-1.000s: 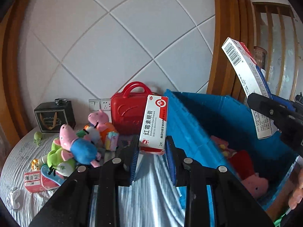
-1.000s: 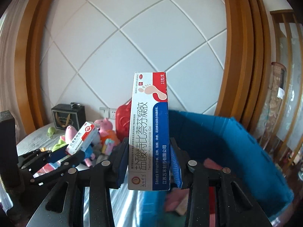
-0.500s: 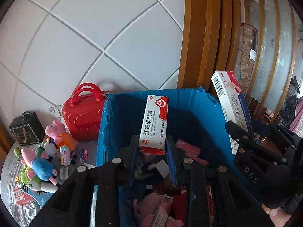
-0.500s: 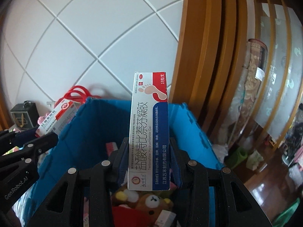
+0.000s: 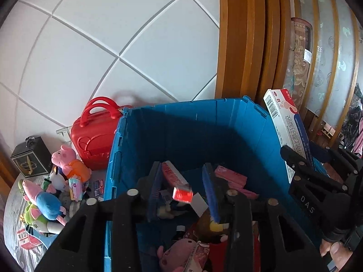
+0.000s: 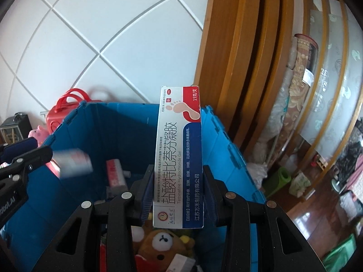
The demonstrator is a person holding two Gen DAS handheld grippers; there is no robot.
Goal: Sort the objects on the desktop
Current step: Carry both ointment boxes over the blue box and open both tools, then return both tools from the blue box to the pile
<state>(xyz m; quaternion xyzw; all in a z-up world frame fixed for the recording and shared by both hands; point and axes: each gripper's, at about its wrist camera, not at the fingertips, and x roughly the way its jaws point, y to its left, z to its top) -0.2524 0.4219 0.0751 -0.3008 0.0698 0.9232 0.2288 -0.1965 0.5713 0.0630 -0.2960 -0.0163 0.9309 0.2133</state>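
- Left wrist view: the left gripper [image 5: 182, 187] is over the blue bin [image 5: 197, 136], and its jaws have just been opening. The small red-and-white box [image 5: 180, 189] lies tilted and blurred in the gap between the blue pads [image 5: 154, 187], with neither pad pressing on it.
- Same view: the bin holds pink packets [image 5: 231, 178] and a pink plush [image 5: 177, 253]. Left of the bin stand a red case [image 5: 95, 136], a black box [image 5: 30, 159] and several plush toys [image 5: 48, 204] on the table.
- Same view, right edge: the right gripper [image 5: 301, 158] carries the foot-gel box [image 5: 287, 131], just beside the bin's right wall.
- Right wrist view: the right gripper [image 6: 178, 192] has its 2 fingers clamped on the foot-gel box [image 6: 178, 156], which stands upright over the bin [image 6: 109, 127]. A bear plush [image 6: 163, 241] lies below. At left, the small box [image 6: 72, 162] shows as a blur near the left gripper's finger [image 6: 29, 158].
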